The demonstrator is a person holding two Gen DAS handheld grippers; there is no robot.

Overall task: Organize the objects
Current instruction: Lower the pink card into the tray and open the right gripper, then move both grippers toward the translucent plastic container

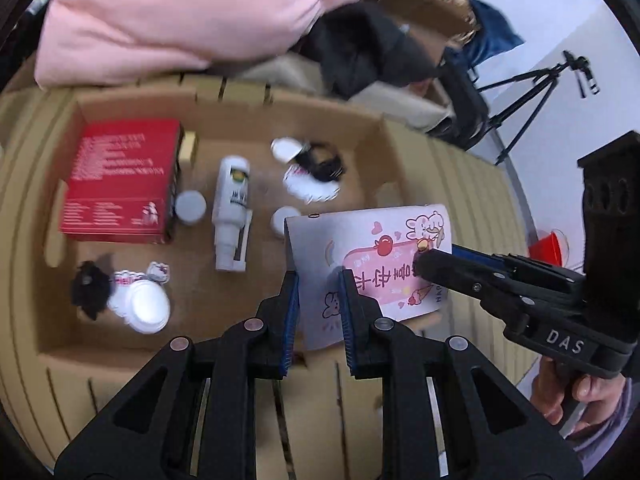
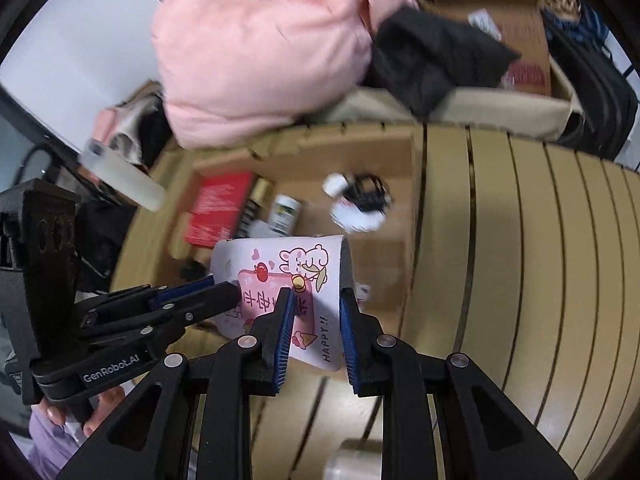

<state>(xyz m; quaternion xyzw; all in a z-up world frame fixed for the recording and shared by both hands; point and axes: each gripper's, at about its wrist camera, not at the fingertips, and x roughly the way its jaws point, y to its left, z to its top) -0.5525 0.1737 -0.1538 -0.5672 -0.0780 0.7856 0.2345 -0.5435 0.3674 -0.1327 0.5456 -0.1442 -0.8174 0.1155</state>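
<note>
A white and pink cartoon-rabbit pouch [image 1: 384,248] hangs over the right end of an open cardboard box [image 1: 376,148]. My left gripper [image 1: 320,276] is shut on its near left edge. My right gripper [image 1: 418,264] comes in from the right and is shut on the pouch's right side by the snap button. In the right wrist view the pouch [image 2: 280,264] sits between the right gripper's [image 2: 314,296] blue pads, and the left gripper [image 2: 234,294] clamps its left edge. A person's hand [image 1: 588,392] holds the right gripper's handle.
Inside the box lie a red carton [image 1: 120,180], a white bottle [image 1: 232,208], small white jars [image 1: 190,206], and black hair ties on white cards [image 1: 316,168]. A pink cushion [image 1: 180,20] and dark clothes [image 1: 368,48] lie behind. A slatted table [image 2: 520,240] extends right; a tape roll [image 2: 352,464] sits near.
</note>
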